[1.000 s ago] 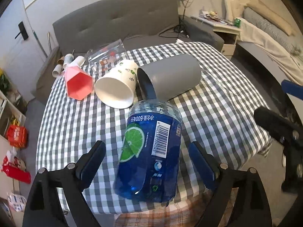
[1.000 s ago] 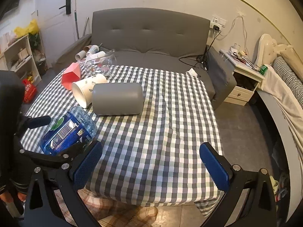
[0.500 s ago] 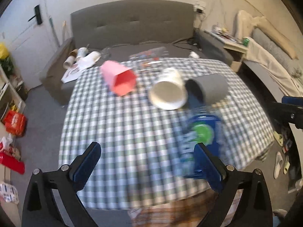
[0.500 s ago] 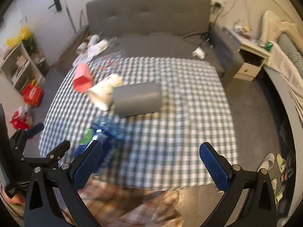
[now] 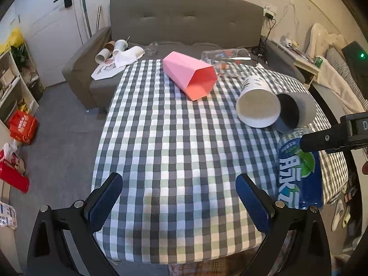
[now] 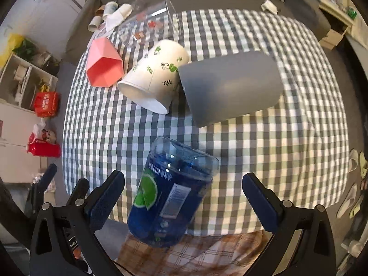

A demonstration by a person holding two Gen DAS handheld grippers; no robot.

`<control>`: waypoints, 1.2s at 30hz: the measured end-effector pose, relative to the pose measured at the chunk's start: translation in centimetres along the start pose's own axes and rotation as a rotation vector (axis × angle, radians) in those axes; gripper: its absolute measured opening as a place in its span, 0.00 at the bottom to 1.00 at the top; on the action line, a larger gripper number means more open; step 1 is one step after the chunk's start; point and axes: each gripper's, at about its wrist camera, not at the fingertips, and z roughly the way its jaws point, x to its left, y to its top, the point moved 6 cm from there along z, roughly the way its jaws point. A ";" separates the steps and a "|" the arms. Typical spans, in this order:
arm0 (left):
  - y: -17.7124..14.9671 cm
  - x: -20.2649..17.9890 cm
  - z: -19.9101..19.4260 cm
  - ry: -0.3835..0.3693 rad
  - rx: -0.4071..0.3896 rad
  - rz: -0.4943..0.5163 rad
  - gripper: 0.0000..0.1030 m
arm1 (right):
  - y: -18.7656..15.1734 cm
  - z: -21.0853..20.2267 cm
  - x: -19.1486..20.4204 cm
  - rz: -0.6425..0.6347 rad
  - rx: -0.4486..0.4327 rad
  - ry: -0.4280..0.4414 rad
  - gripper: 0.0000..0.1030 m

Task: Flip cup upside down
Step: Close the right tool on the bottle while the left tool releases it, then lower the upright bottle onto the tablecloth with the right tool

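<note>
Both tools, left (image 5: pixel 178 201) and right (image 6: pixel 184 201), gape empty; three cups (image 6: pixel 156 78) and one bottle (image 6: pixel 170 197) lie toppled.

In your left wrist view, the checked tabletop (image 5: pixel 174 151) fills the middle. A grey sofa (image 5: pixel 184 20) stands behind it at 12 o'clock, with paper tubes (image 5: pixel 108 53) lying on its seat at 11 o'clock. A clear plastic box (image 5: pixel 225 54) rests at the tabletop's far edge, at 1 o'clock. At 9 o'clock you have a red bag (image 5: pixel 23 126) on the floor beside an open shelf (image 5: pixel 11 85). The white door (image 5: pixel 46 34) is at 10 o'clock and a nightstand (image 5: pixel 306 66) at 2 o'clock. In your right wrist view, slippers (image 6: pixel 354 163) lie on the floor at 3 o'clock.
</note>
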 end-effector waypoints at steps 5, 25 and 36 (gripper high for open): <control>-0.2 0.1 0.6 -0.007 0.015 -0.010 0.98 | 0.7 1.1 -0.2 0.031 0.046 0.034 0.90; 0.7 -0.7 -0.6 0.063 -0.028 -0.015 0.98 | -0.6 -4.9 -0.6 -0.164 -0.322 0.049 0.73; 1.3 -1.1 -1.3 0.085 -0.119 -0.136 0.98 | -4.3 -5.6 -1.0 -0.418 -0.787 -0.165 0.73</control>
